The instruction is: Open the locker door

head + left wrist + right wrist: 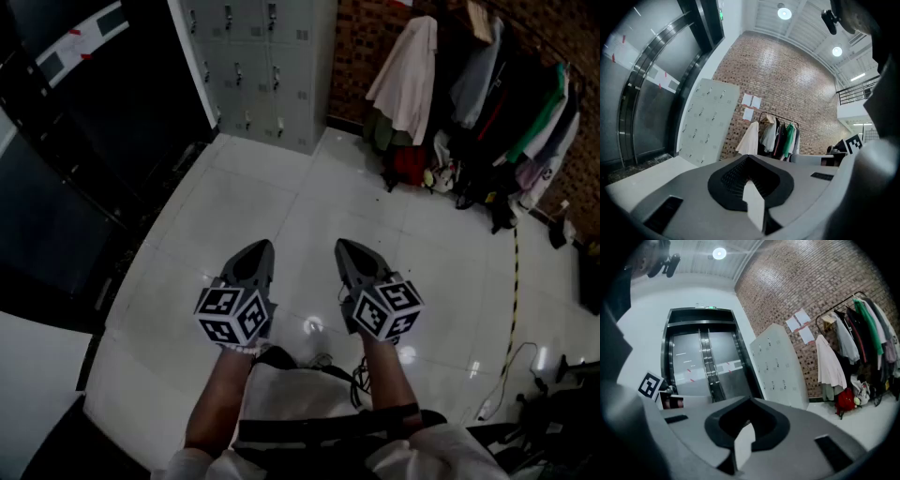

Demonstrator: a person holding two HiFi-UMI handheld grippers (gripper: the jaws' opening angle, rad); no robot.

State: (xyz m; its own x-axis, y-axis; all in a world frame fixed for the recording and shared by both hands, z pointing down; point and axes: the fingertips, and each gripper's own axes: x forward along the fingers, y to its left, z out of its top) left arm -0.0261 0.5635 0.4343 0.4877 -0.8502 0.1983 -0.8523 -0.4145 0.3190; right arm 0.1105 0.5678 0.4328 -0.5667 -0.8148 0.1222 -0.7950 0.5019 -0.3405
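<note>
A grey bank of lockers (pixel 262 66) stands far off against the back wall, all its small doors closed. It also shows in the left gripper view as lockers (pixel 708 122) and in the right gripper view as lockers (pixel 780 366). My left gripper (pixel 260 247) and right gripper (pixel 344 246) hang side by side over the white tiled floor, well short of the lockers, both pointing towards them. Each gripper's jaws meet at a point with nothing between them, as the left gripper (pixel 749 158) and the right gripper (pixel 750 400) show in their own views.
A clothes rack (pixel 487 84) with several hanging garments lines the brick wall at the right, with a red bag (pixel 410 164) beneath it. Dark glass doors (pixel 84 141) fill the left side. A yellow cable (pixel 513 300) runs along the floor at the right.
</note>
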